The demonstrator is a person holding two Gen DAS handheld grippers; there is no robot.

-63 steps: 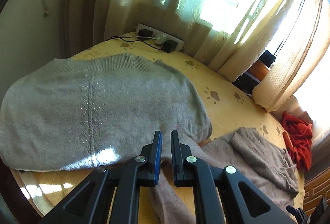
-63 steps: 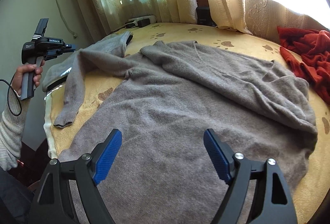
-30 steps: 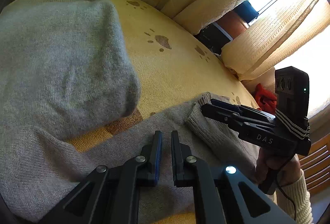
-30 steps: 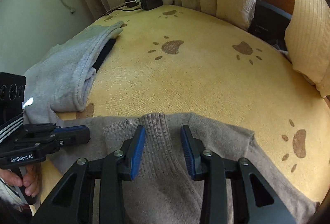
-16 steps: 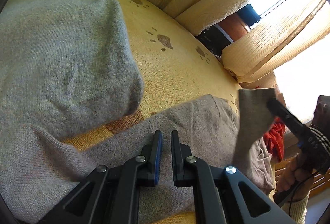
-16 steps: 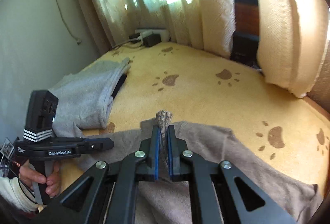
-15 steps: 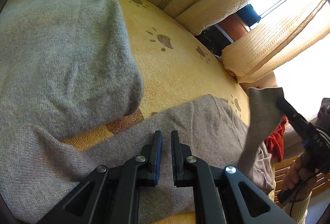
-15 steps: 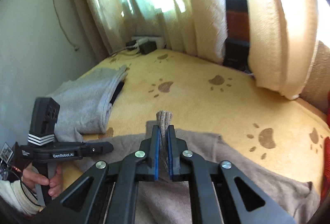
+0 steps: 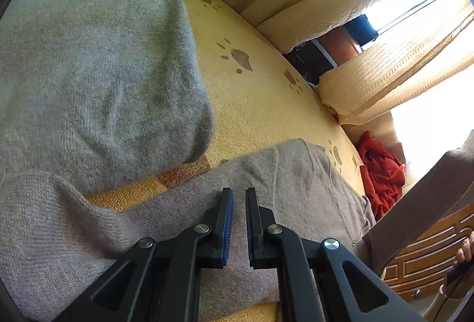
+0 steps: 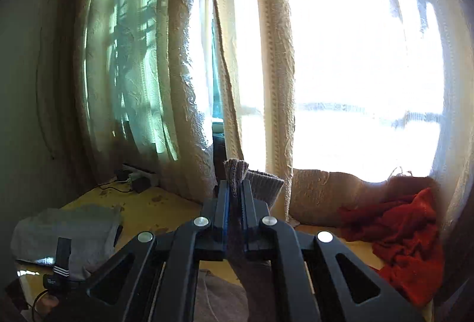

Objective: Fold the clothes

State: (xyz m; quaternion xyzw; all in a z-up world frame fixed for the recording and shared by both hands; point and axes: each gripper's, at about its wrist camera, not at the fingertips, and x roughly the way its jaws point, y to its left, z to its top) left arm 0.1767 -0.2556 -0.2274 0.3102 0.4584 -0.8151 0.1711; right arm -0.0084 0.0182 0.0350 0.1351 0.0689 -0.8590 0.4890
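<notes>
Right wrist view: right gripper [image 10: 236, 197] is clamped tight on the brown sweater's cuff [image 10: 235, 174] — it sticks up past the jaws; left gripper [image 9: 238, 203] nearly closed, pressing the brown sweater [image 9: 284, 174] flat — holding nothing that I can see

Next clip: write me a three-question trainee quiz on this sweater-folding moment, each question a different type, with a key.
1. True or false: the right gripper is shut on the brown sweater's cuff.
2. Which garment lies beside the curtain? A) red garment B) blue jeans C) white shirt
3. Fill in: the left gripper rests over the ___ sweater, beside the folded grey sweater.

Key: 1 true; 2 A; 3 brown.
</notes>
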